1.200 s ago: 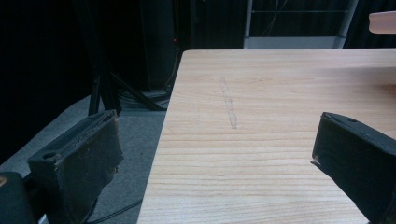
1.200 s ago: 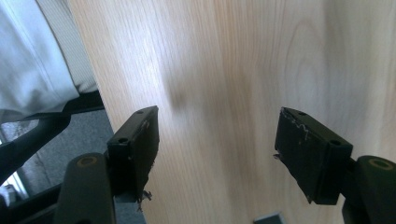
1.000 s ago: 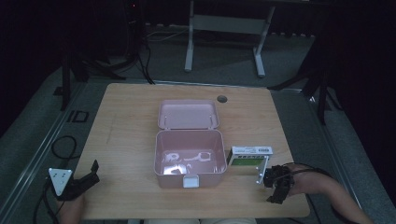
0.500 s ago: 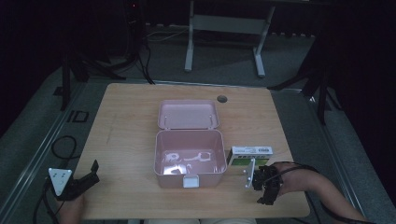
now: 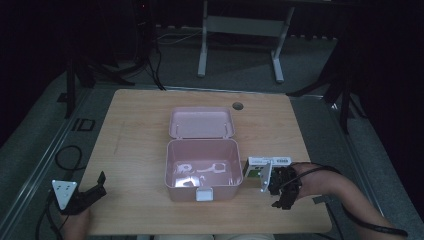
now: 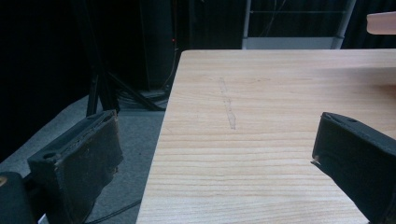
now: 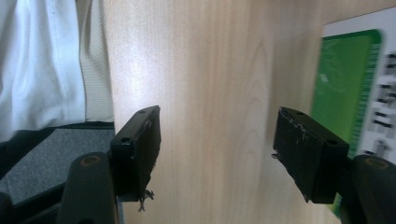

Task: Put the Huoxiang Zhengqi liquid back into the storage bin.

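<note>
An open pink box (image 5: pixel 172 167) stands mid-table with its lid (image 5: pixel 201 122) folded back and small pale items (image 5: pixel 192 172) inside. Just right of it lies a white and green carton (image 5: pixel 267 163). My right gripper (image 5: pixel 277 195) hovers over the carton's near end, lifted off the table. In the right gripper view my right gripper (image 7: pixel 217 144) is open with only bare wood between the jaws, which have just been closing a little; the carton (image 7: pixel 348 84) lies beyond the right jaw. My left gripper (image 5: pixel 99 186) rests at the front left corner, and my left gripper (image 6: pixel 215 158) is open and holds nothing.
The table's left edge (image 6: pixel 161 140) runs close beside my left gripper, with grey floor and cables below. A round cable hole (image 5: pixel 238 106) sits near the table's back edge. A person's white clothing (image 7: pixel 42 65) shows past the table's front edge.
My right gripper has risen and shifted left, closer to the carton and the pink box. The left gripper and the box have stayed put.
</note>
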`<state>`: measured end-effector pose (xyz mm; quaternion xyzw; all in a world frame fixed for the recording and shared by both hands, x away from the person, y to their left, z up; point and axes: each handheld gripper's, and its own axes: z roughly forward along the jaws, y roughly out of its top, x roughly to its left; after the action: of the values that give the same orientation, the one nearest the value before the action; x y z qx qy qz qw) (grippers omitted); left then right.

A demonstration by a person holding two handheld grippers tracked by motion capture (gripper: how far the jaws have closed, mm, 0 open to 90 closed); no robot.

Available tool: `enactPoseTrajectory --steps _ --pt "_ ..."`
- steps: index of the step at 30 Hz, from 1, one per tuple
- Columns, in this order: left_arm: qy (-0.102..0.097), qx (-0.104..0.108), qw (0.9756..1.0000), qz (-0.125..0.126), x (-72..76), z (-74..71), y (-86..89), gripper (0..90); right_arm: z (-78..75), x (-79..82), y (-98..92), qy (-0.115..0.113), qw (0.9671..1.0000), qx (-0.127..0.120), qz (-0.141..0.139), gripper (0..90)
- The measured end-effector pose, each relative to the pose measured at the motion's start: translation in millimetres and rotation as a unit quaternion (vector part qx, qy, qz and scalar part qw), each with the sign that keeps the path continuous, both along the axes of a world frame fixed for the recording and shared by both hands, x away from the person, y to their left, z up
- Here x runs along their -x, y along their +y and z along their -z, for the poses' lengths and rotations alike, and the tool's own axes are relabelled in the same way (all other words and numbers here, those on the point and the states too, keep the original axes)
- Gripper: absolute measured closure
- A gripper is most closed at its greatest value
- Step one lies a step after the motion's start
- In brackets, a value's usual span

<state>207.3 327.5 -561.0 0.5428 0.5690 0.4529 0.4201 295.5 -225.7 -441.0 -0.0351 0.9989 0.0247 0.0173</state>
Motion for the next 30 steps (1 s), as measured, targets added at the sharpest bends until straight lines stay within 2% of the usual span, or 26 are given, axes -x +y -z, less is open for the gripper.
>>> enactPoseTrajectory --steps 5,11,14,16,21,30 --pt "-0.001 0.001 1.0000 0.000 -0.2 0.0 0.2 1.6 -10.1 -4.8 -0.3 -0.006 0.9999 -0.008 0.002 31.8" --pt "0.001 0.000 1.0000 0.000 -0.2 0.0 0.3 1.6 -19.2 -12.7 -1.9 -0.022 0.9997 -0.004 0.003 32.0" --pt "0.002 -0.001 1.0000 0.000 -0.3 0.0 0.4 1.6 -25.3 -18.5 -3.0 -0.037 0.9993 -0.005 0.001 32.8" --pt "0.002 -0.001 1.0000 0.000 -0.3 0.0 0.2 1.6 -26.9 -20.9 -3.1 -0.037 0.9993 -0.004 0.003 33.0" --pt "0.002 -0.001 1.0000 0.000 -0.3 0.0 0.4 1.6 -34.3 -36.1 -6.2 -0.045 0.9989 -0.009 0.011 33.0" --pt "0.004 -0.002 1.0000 0.001 -0.7 0.0 0.3 1.6 -32.7 -61.5 -8.9 -0.067 0.9976 0.004 0.018 36.3"
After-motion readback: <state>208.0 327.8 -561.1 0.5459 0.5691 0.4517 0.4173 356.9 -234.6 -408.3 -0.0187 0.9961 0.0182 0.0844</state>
